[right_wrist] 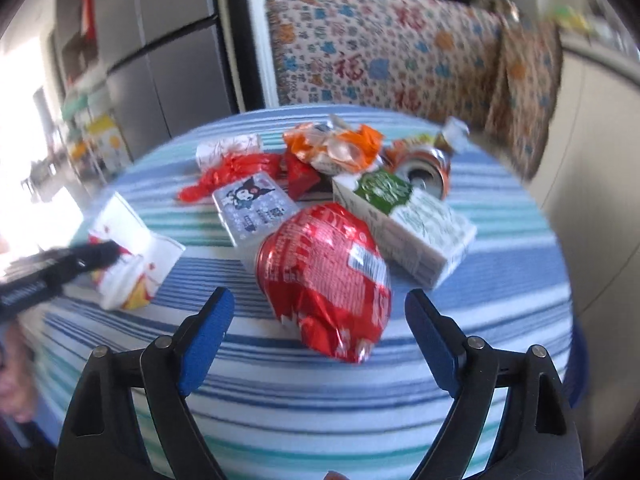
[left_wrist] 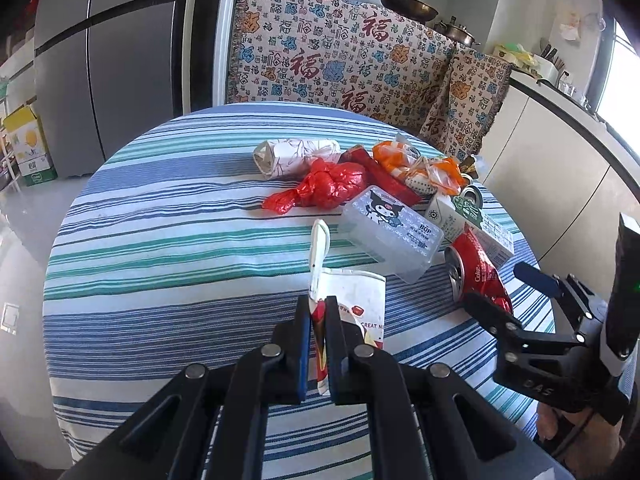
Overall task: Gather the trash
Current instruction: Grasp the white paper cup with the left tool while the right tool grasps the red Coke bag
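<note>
My left gripper (left_wrist: 318, 312) is shut on a flattened white paper carton (left_wrist: 352, 300) with red print, held above the striped table; it also shows in the right wrist view (right_wrist: 132, 248). My right gripper (right_wrist: 318, 312) is open, its blue pads either side of a crushed red Coke can (right_wrist: 328, 276) lying on the cloth; the can also shows in the left wrist view (left_wrist: 478, 268). Behind lie a clear Kuromi box (left_wrist: 394, 232), a red plastic bag (left_wrist: 324, 188), a white and green milk carton (right_wrist: 408, 224), orange wrappers (right_wrist: 340, 148), and a rolled paper pack (left_wrist: 296, 154).
The round table (left_wrist: 160, 240) has a blue, green and white striped cloth. A patterned blanket covers a bench (left_wrist: 340, 52) behind it. A grey fridge (left_wrist: 112, 60) stands at left, a kitchen counter (left_wrist: 560, 128) at right. A second can (right_wrist: 428, 172) lies behind the milk carton.
</note>
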Demonstrator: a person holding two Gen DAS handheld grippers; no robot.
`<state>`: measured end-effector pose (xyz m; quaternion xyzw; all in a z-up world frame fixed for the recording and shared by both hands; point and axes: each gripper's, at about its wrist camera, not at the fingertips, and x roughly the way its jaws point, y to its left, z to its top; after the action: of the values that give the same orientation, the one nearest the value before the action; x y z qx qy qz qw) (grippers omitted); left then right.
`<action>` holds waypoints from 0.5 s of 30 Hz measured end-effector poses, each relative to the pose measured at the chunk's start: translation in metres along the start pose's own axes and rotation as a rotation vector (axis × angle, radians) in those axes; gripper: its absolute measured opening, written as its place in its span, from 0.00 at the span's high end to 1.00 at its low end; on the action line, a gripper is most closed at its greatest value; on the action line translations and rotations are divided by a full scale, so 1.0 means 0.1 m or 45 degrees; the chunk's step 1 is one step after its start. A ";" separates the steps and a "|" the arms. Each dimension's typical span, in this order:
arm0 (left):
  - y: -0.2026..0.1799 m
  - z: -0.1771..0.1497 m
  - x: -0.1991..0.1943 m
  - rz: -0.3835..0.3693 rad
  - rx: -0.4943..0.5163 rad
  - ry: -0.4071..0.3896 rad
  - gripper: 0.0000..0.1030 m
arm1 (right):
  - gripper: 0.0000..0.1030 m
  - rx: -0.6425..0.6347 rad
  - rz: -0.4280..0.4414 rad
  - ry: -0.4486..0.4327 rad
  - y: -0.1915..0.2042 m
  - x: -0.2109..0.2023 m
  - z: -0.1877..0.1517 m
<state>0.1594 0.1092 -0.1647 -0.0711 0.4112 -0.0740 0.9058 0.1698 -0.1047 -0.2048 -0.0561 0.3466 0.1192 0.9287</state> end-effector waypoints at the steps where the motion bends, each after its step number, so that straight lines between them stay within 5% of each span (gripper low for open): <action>1: -0.01 -0.02 0.00 -0.003 0.007 0.003 0.94 | 0.14 -0.055 -0.045 0.008 0.05 0.07 0.03; 5: -0.10 -0.04 -0.03 -0.014 0.036 0.009 0.94 | 0.18 -0.162 -0.146 0.064 0.12 0.32 0.11; 6: -0.11 -0.04 -0.04 -0.020 0.039 0.011 0.94 | 0.36 -0.165 -0.145 0.087 0.10 0.36 0.11; 9: -0.16 -0.04 -0.09 -0.044 0.043 0.017 0.94 | 0.55 -0.134 -0.130 0.029 -0.01 0.17 0.13; 15: -0.49 0.00 -0.17 -0.113 0.102 0.008 0.94 | 0.55 0.081 0.046 0.004 -0.34 -0.22 0.19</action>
<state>0.1445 0.0646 -0.1431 -0.0525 0.4071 -0.1307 0.9025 0.1746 -0.1377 -0.1758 -0.0203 0.3528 0.1247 0.9271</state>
